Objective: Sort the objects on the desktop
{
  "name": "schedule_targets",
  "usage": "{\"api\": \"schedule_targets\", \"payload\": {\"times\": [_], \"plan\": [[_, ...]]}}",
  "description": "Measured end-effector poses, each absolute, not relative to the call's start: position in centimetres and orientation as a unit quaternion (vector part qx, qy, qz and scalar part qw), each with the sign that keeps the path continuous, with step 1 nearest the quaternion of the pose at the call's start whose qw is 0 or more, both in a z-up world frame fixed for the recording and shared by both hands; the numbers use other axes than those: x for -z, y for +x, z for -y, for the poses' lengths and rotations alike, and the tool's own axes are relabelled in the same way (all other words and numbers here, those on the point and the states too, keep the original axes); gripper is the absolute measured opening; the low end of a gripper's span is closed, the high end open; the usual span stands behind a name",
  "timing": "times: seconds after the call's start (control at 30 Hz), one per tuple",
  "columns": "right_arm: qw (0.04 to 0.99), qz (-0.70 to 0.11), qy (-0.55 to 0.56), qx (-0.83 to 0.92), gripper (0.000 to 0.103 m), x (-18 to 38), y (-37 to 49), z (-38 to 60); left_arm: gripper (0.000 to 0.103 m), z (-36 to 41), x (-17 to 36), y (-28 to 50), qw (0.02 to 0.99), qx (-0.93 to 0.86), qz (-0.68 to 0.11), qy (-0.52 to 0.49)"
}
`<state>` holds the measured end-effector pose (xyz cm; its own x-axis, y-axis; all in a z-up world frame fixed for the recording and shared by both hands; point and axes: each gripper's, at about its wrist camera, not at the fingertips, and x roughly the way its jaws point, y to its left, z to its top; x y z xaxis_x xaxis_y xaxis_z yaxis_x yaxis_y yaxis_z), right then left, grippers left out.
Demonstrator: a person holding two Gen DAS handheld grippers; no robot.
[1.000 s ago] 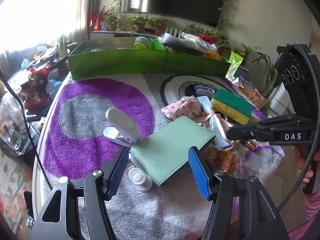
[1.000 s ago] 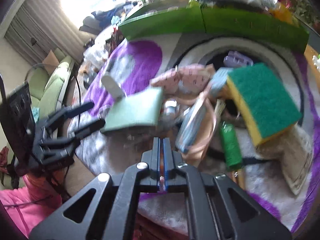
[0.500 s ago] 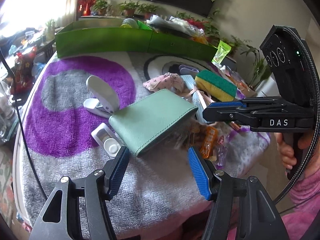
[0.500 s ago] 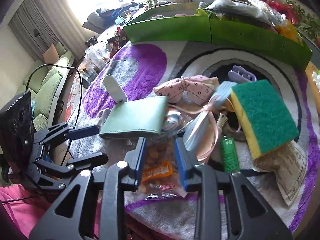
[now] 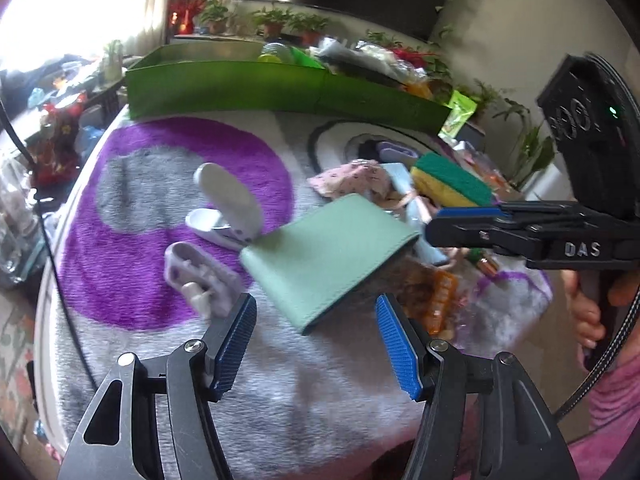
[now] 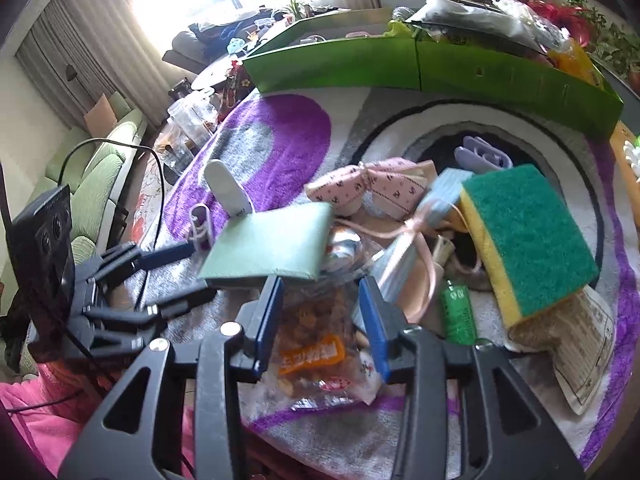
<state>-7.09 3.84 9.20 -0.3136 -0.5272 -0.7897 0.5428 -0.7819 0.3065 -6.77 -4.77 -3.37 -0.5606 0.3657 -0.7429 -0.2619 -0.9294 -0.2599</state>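
A mint green wallet (image 5: 328, 256) lies on the purple and grey rug, just ahead of my left gripper (image 5: 314, 320), which is open and empty. Left of the wallet are a white hole punch (image 5: 228, 208) and a pale lilac plastic piece (image 5: 196, 276). My right gripper (image 6: 320, 292) hovers over a clear snack packet (image 6: 316, 340). Its jaws are opening, and the packet shows between them without the pads pressing it. The wallet (image 6: 272, 244) is just beyond the right gripper's fingertips. The left gripper (image 6: 180, 276) reaches in from the left there.
A long green box (image 6: 400, 68) full of items lines the far edge. In the pile are a green and yellow sponge (image 6: 528, 232), a pink bow (image 6: 372, 188), a green cylinder (image 6: 458, 312), a lilac clip (image 6: 482, 154) and a paper packet (image 6: 576, 336). A hand holds the right gripper (image 5: 460, 220).
The right gripper went from shut to open, and the snack packet now shows between its fingers. The left gripper stayed open near the wallet.
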Motion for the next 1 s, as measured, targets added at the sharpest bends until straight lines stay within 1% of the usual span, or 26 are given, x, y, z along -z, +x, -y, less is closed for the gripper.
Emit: {"api": "schedule_targets", "payload": {"times": [0.1, 0.33, 0.4, 0.73, 0.83, 0.9, 0.97, 1.0], "plan": [[0.340, -0.005, 0.487, 0.805, 0.040, -9.3, -7.9, -3.1, 0.063, 4.6, 3.7, -7.1, 0.171, -0.879, 0.059, -0.442], [0.351, -0.016, 0.507, 0.787, 0.040, -8.5, -10.1, -0.3, 0.063, 5.8, 4.0, -8.1, 0.167, -0.872, 0.095, -0.450], [0.348, -0.017, 0.517, 0.781, 0.038, -8.1, -10.6, 0.0, 0.063, 6.3, 4.0, -8.7, 0.166, -0.867, 0.112, -0.456], [0.357, -0.029, 0.518, 0.777, 0.038, -7.5, -10.2, -0.3, 0.063, 6.5, 4.0, -9.8, 0.183, -0.845, 0.152, -0.478], [0.352, -0.033, 0.512, 0.782, 0.028, -7.8, -9.8, -0.5, 0.063, 6.7, 4.1, -9.7, 0.176, -0.847, 0.149, -0.479], [0.357, -0.033, 0.512, 0.781, 0.015, -8.0, -9.3, -0.6, 0.063, 7.0, 4.1, -9.6, 0.168, -0.848, 0.150, -0.479], [0.359, -0.052, 0.511, 0.779, 0.003, -8.1, -8.4, -0.3, 0.063, 7.4, 4.0, -9.6, 0.169, -0.849, 0.153, -0.476], [0.361, -0.056, 0.512, 0.777, 0.003, -8.0, -8.1, -0.2, 0.063, 7.6, 4.1, -9.7, 0.167, -0.850, 0.155, -0.476]]}}
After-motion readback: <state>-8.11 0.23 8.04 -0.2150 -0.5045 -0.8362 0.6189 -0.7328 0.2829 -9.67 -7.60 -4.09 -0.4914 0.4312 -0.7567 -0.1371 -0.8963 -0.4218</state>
